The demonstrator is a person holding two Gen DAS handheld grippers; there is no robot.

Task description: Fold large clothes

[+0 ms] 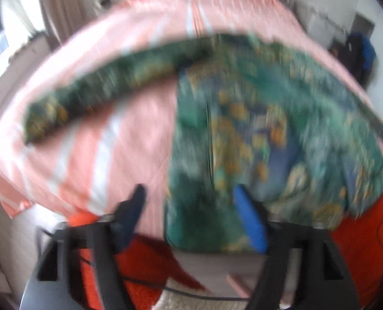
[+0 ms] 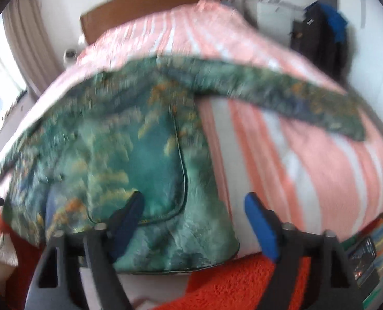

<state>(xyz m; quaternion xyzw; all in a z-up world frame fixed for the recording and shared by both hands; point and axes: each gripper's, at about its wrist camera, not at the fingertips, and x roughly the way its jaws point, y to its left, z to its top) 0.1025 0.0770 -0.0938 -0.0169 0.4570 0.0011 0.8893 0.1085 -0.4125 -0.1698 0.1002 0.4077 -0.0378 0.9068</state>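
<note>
Ahead of both grippers, we are seeing the green shirt point(image 1: 256, 129) lying on the bed point(image 1: 139, 134); left gripper point(image 1: 188, 193) and right gripper point(image 2: 194, 201) are gaping wide, gripping nothing.

Both views are smeared with motion blur, so the print on the green garment point(image 1: 256, 129) is just streaks, can't make out any pattern. Its right side runs out of the left wrist frame. The dark stuff hanging in the far corner point(image 2: 320, 25) is too small and soft to identify. Gripper bodies are cut off at the bottom edge.
</note>
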